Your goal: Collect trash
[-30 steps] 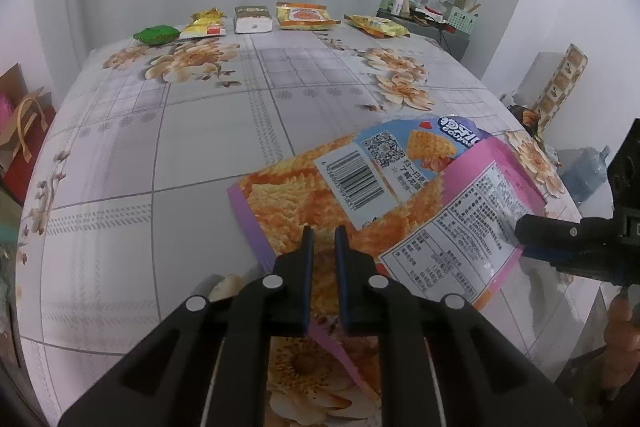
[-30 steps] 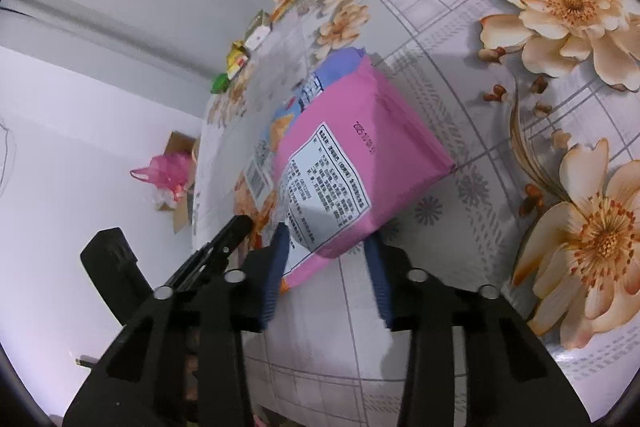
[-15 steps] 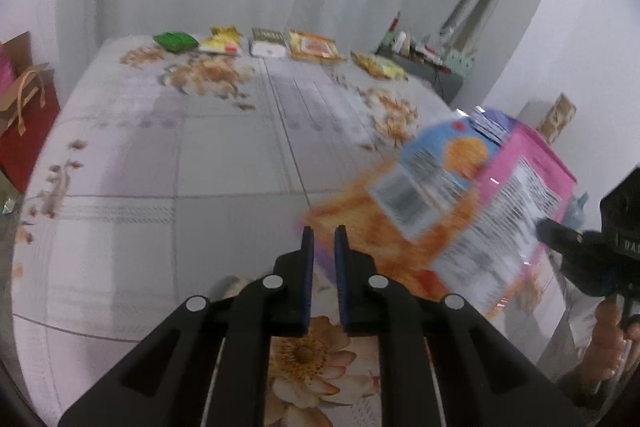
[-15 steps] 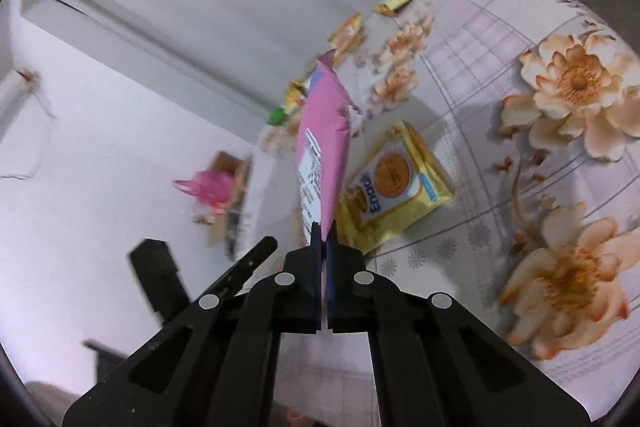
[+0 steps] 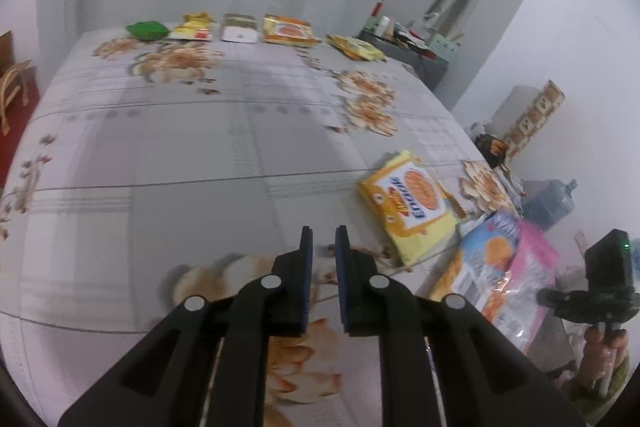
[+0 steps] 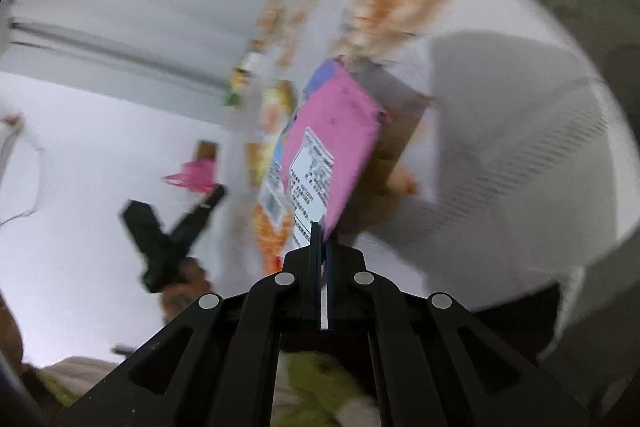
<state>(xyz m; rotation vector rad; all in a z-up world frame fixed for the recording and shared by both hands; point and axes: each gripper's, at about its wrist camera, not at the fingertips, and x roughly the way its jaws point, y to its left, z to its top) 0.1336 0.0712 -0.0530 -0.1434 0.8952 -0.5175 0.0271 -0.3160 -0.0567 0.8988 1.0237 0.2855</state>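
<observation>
My right gripper [image 6: 322, 237] is shut on the edge of a large pink and orange snack bag [image 6: 328, 147] and holds it in the air off the table's right side. The bag also shows in the left wrist view [image 5: 500, 275], beside the right gripper's body [image 5: 592, 291]. My left gripper [image 5: 323, 239] is empty, its jaws a narrow gap apart, low over the floral tablecloth [image 5: 180, 155]. A yellow biscuit pack [image 5: 408, 207] lies on the table just right of it. Several small wrappers [image 5: 240, 31] line the far edge.
A side table with clutter [image 5: 408, 39] stands at the far right. A water jug [image 5: 548, 203] and a patterned box [image 5: 532, 115] sit on the floor to the right. A white bag or fabric [image 6: 520, 155] fills the right of the right wrist view.
The right gripper closed on the pink bag and lifted it off the table to the right, uncovering the yellow biscuit pack. The left gripper let go of the bag.
</observation>
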